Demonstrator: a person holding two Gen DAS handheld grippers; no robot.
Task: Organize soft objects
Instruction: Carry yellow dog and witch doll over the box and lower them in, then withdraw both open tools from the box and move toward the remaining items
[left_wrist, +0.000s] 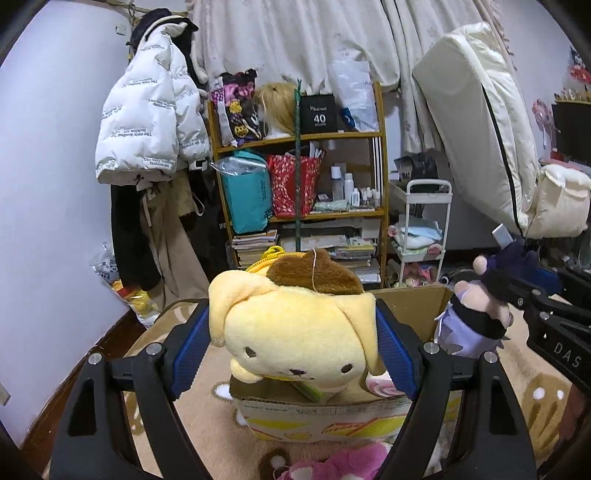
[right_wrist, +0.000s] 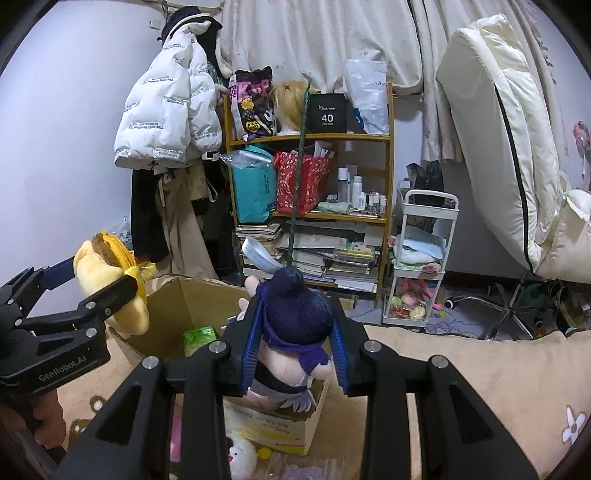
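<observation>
left fingers (left_wrist: 391, 347): clamped on yellow plush dog with brown beret (left_wrist: 295, 332)
right gripper (right_wrist: 295, 354): closed on dark-haired plush doll (right_wrist: 291, 332)
position: both toys above open cardboard box (right_wrist: 192, 295), doll's long axis upright
nearer: cannot tell

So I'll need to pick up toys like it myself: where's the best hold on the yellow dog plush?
Across the head, as the left gripper holds the yellow dog plush now: one pad on each side, over the drooping ears. The head is wide, soft and squashes evenly, so a sideways squeeze should hold. Avoid the brown beret.
</observation>
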